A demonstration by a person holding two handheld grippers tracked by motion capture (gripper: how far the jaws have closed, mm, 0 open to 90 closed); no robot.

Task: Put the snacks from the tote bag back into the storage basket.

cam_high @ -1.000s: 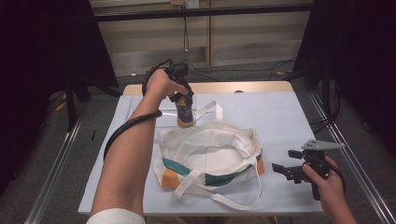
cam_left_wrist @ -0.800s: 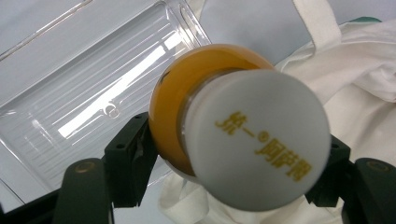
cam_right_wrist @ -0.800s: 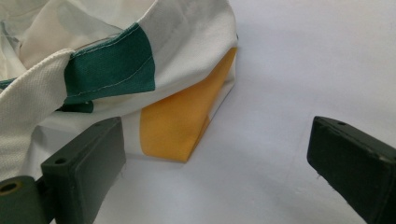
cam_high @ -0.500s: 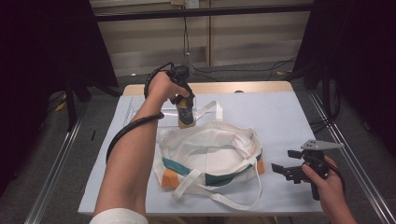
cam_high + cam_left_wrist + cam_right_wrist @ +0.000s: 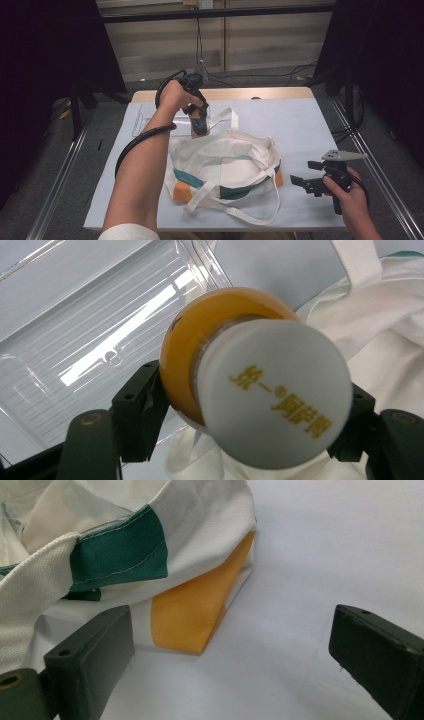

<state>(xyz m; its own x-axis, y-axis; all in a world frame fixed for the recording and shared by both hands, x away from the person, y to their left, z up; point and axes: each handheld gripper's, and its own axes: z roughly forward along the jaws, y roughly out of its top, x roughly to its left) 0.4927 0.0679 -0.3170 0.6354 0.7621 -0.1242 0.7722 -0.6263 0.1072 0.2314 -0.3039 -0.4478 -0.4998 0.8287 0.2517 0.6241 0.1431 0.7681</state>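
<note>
We see the left gripper (image 5: 199, 120) pinching an orange drink bottle (image 5: 200, 121) with a white cap (image 5: 272, 400). Over the last second it has moved from beside the clear plastic tray (image 5: 75, 330) toward the far rim of the open canvas tote bag (image 5: 225, 165), so we judge the drop into the bag comes next. Right gripper (image 5: 312, 181) idles spread, near the bag's orange corner (image 5: 195, 615). White-covered table (image 5: 300, 125), dark curtained room, cables on floor.

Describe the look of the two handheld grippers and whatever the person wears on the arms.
Both grippers are black. The left gripper trails a thick black cable along the forearm, which ends in a white sleeve. The right gripper carries a grey three-cornered plate. Its fingers are blocky and dark, with small screw holes.
</note>
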